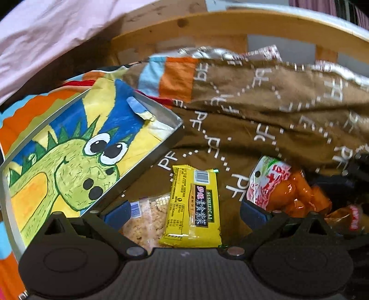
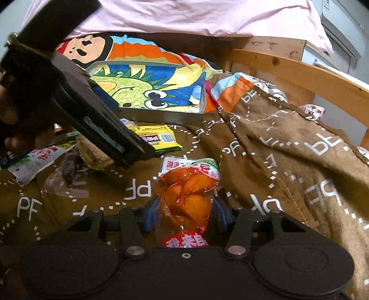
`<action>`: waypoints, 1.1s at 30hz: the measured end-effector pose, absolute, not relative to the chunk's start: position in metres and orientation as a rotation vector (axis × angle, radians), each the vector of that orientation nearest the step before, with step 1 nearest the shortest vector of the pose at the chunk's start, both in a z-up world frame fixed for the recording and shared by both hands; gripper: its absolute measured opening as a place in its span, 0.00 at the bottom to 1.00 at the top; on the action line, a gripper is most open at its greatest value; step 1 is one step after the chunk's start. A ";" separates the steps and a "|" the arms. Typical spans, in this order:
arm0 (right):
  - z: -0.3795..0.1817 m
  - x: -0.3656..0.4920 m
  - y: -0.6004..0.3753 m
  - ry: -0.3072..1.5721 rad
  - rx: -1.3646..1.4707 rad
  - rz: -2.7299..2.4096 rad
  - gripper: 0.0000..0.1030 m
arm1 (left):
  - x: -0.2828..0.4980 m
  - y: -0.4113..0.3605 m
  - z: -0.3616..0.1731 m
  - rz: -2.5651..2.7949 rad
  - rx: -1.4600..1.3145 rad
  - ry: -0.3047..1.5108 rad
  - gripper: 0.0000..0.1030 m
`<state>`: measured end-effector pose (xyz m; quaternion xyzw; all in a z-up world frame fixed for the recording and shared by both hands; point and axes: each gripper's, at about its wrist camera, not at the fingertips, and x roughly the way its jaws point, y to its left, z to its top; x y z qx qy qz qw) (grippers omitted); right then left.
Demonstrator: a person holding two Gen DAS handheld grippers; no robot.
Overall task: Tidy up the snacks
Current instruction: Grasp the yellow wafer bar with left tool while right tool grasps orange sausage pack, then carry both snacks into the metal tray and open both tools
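Observation:
My right gripper (image 2: 184, 215) is shut on an orange snack packet (image 2: 189, 191) with a red and white label; its blue pads press both sides just above the brown blanket. My left gripper (image 1: 185, 212) stands open over a yellow packet (image 1: 193, 207), whose lower part lies between the fingers without touching the pads. A clear packet of pale crumbly snack (image 1: 147, 221) lies under the left finger. The same orange packet (image 1: 290, 193) shows to the right. A metal tin (image 1: 161, 147) lined with a dinosaur drawing sits at left; in the right wrist view this tin (image 2: 161, 117) lies behind the yellow packet (image 2: 159, 138).
A white and green packet (image 2: 34, 161) and a clear packet of dark snack (image 2: 69, 177) lie at left on the brown "PF" blanket (image 2: 276, 161). The left gripper's dark body and a hand fill the upper left. A wooden bed rail (image 2: 299, 67) and pink sheet (image 2: 184, 16) stand behind.

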<state>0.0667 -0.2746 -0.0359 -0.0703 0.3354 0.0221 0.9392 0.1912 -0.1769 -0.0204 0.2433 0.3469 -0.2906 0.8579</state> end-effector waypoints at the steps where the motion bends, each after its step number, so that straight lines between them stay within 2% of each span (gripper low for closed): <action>1: -0.036 0.067 -0.274 0.686 -0.141 0.047 0.52 | 0.192 -0.178 -0.023 -0.605 0.515 0.730 1.00; 5: -0.035 0.066 -0.273 0.687 -0.142 0.054 0.53 | 0.196 -0.182 -0.034 -0.550 0.568 0.735 0.99; 9: -0.035 0.066 -0.273 0.689 -0.127 0.056 0.54 | 0.187 -0.190 -0.037 -0.521 0.622 0.685 0.93; 16: -0.036 0.066 -0.273 0.687 -0.121 0.057 0.55 | 0.177 -0.202 -0.040 -0.517 0.686 0.632 0.90; 19: -0.035 0.067 -0.274 0.686 -0.122 0.058 0.55 | 0.180 -0.202 -0.038 -0.526 0.660 0.648 0.84; 21: -0.036 0.066 -0.273 0.684 -0.121 0.057 0.55 | 0.181 -0.202 -0.037 -0.539 0.655 0.659 0.71; 24: -0.035 0.066 -0.274 0.684 -0.116 0.057 0.55 | 0.183 -0.203 -0.038 -0.563 0.650 0.685 0.58; 33: -0.037 0.070 -0.274 0.676 -0.107 0.066 0.60 | 0.189 -0.207 -0.039 -0.553 0.653 0.714 0.51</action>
